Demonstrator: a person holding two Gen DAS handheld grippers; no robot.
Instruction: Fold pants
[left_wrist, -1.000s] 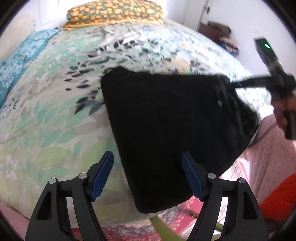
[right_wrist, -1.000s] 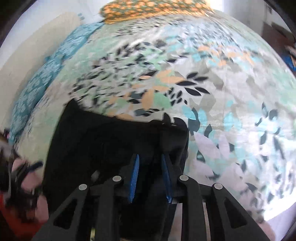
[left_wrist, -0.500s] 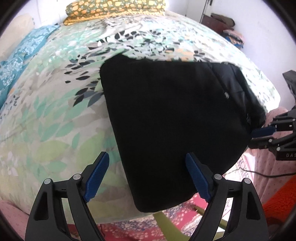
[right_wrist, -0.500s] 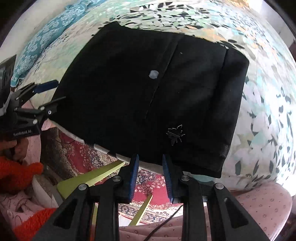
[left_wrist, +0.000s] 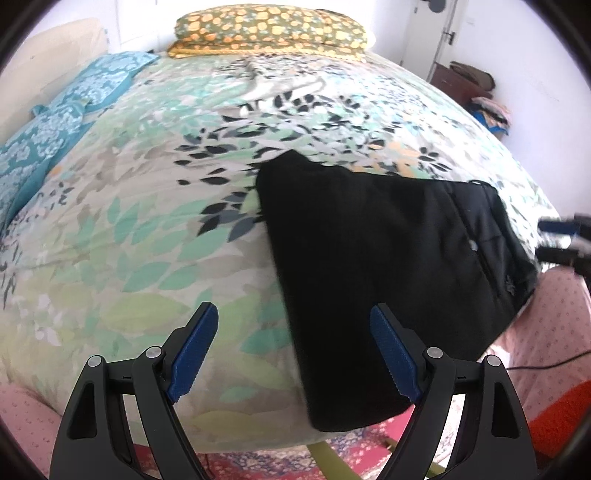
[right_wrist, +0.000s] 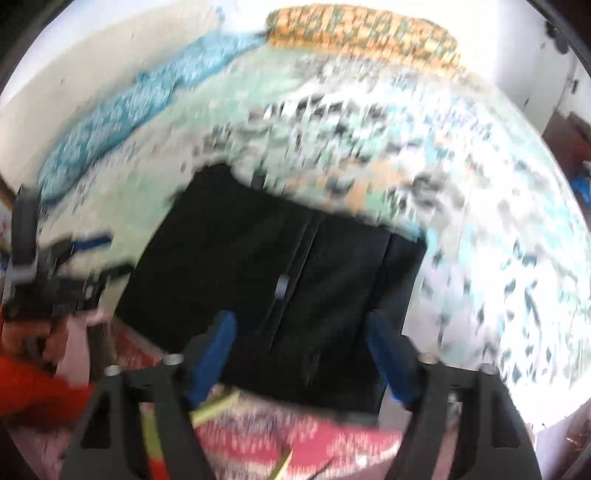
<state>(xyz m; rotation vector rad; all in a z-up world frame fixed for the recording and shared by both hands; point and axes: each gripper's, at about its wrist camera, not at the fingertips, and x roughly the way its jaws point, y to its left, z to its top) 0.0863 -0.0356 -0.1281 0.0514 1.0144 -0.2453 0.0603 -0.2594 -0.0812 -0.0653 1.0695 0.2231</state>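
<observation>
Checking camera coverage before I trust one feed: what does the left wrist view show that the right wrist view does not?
Left wrist only: the open left gripper close up, a sharp dark wooden cabinet and a white door.
Right wrist only: the right gripper close up, jaws opening with nothing between them; all blurred.
Both: the folded black pants on the leaf-print bedspread, a yellow floral pillow, teal patterned fabric.

left wrist: steep down | right wrist: same | shared: pants (left_wrist: 388, 258)
</observation>
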